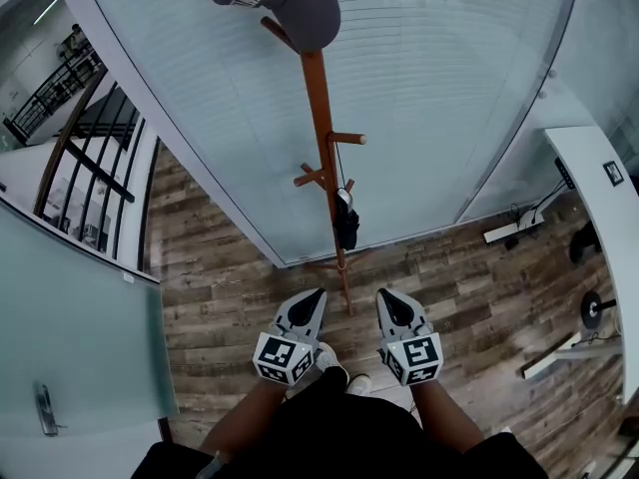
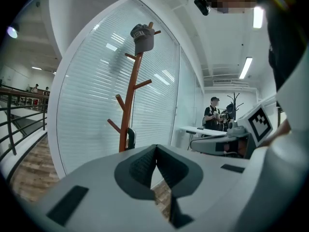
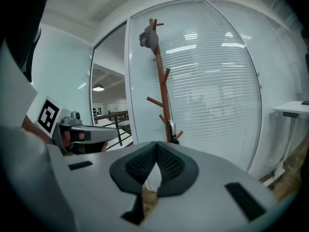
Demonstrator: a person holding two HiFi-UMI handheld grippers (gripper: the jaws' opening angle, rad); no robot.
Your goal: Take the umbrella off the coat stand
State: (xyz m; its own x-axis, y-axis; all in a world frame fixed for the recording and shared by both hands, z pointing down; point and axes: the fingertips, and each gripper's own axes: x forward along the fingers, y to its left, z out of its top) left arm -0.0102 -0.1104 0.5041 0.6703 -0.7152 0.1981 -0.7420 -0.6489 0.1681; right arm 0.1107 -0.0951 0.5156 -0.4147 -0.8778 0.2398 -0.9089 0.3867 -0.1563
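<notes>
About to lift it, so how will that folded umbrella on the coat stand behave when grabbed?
The umbrella looks short and folded, so it is probably light and fairly stiff. Hanging loose beside the pole, it may swing when nudged. The slim coat stand could wobble if tugged.

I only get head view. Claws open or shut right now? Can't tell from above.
Observer: The left claw is shut, pads together, nothing between them.
Operator: Right one?
Observer: The right claw is shut and empty. In its view the umbrella hangs on the coat stand beyond the tips, untouched.
Operator: Anyone else in the room?
Observer: Yes. The left gripper view shows a person standing by a white desk in the background.
</notes>
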